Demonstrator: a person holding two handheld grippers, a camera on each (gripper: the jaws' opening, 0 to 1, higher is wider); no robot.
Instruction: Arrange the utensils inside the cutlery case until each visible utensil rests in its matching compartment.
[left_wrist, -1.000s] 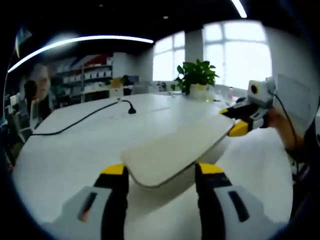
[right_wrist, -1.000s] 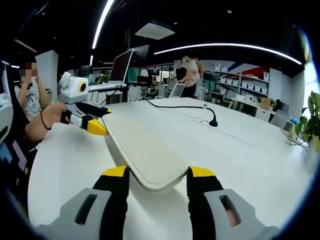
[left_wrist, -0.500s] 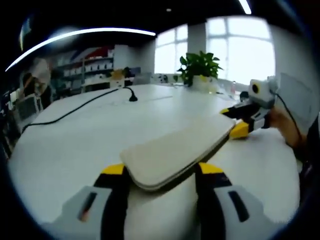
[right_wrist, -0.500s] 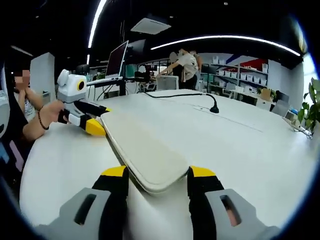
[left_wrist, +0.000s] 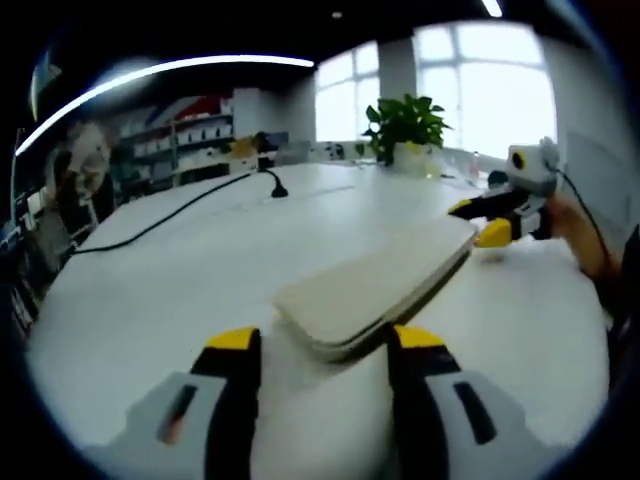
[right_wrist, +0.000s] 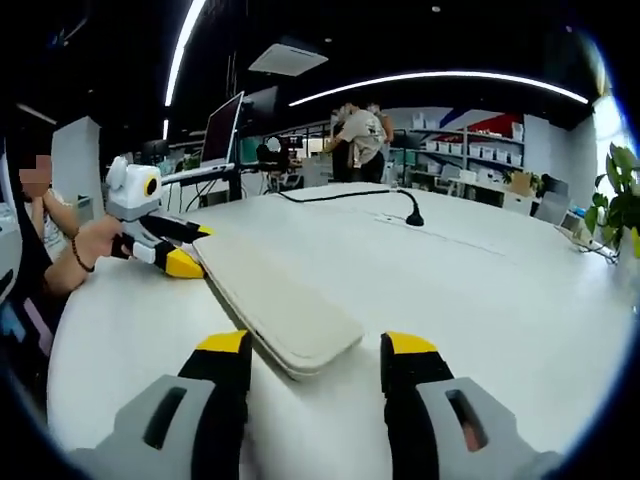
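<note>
On white table (right_wrist: 520, 330) — closed case (right_wrist: 275, 305), black cable (right_wrist: 340, 192)

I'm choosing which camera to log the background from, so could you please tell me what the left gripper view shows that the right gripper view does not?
Left gripper view: bright windows behind a whole leafy green potted plant.

Right gripper view: a raised dark computer monitor and a hanging ceiling unit.

Both: the closed flat beige cutlery case on the white table, a black cable, wall shelves, and the opposite gripper at the case's far end.
</note>
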